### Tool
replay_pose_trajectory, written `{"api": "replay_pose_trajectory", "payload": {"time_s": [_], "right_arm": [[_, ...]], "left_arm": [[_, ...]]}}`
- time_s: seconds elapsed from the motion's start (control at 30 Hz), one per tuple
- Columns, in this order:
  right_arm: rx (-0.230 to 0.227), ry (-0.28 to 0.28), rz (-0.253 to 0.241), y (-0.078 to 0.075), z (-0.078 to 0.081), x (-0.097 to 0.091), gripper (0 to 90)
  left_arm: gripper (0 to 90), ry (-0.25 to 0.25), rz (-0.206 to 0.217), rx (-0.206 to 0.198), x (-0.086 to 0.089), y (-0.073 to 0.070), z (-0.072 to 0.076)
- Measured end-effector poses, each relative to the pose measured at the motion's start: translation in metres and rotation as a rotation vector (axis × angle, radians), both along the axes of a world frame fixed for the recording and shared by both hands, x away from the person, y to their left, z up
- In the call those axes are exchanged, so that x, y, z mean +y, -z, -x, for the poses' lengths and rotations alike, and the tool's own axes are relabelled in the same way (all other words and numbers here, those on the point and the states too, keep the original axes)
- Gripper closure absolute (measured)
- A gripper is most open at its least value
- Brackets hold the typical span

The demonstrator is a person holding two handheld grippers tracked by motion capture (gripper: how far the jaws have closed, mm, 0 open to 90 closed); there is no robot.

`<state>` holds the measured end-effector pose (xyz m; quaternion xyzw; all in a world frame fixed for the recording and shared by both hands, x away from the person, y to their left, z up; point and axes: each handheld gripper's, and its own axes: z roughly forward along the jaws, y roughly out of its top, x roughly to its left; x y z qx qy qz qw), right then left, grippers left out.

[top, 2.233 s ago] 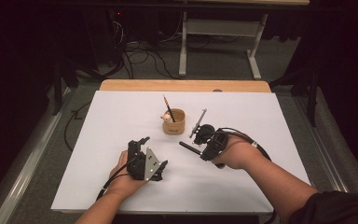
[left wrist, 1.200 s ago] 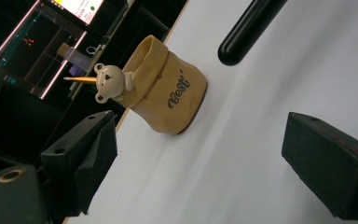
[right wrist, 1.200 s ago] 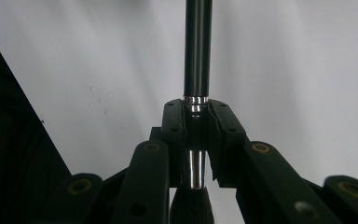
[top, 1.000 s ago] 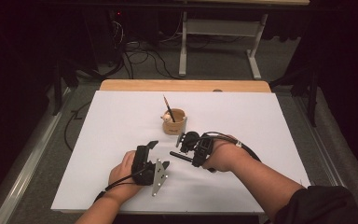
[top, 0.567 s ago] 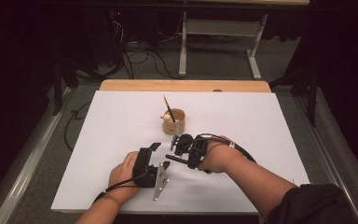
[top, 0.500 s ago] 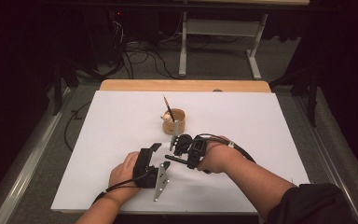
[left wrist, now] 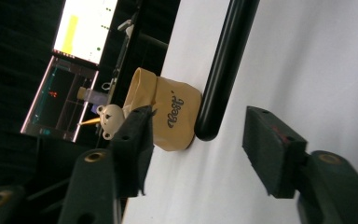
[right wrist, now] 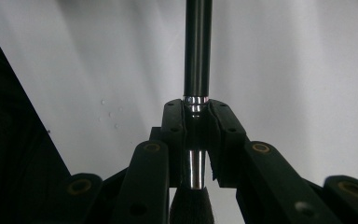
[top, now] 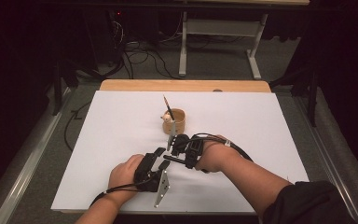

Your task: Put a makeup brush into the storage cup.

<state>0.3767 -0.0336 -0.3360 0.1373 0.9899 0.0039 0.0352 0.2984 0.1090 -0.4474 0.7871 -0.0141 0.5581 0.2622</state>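
- Covering the wooden table, the white sheeted surface (top: pixel 98 140) carries a small tan cup (top: pixel 176 122) with a bear charm and a pencil, which stays unmoved well behind both hands.
- Sliding leftward since earlier frames, the right gripper (top: pixel 179 144) now meets the left gripper (top: pixel 161 161) mid-surface; its jaws remain clamped tight on the slim black make-up brush (right wrist: pixel 198 51) at its chrome ferrule.
- Closing just now from wide to about half, the left jaws flank the brush's handle end (left wrist: pixel 223 70) without apparently touching it yet, so a hand-over looks imminent.
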Motion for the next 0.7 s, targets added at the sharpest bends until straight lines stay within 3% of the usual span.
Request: {"api": "replay_pose_trajectory", "payload": {"time_s": [0.3,0.7], "right_arm": [[0.003,-0.010,0.010,0.0032,0.0017,0.0034,79.9],[0.005,-0.015,0.002,0.0041,0.0012,0.0082,79.9]], "left_arm": [[56.7,0.023,-0.073,-0.041,-0.0014,0.0024,0.0039],[69.2,0.046,-0.116,-0.051,-0.0027,0.0038,0.0066]]}}
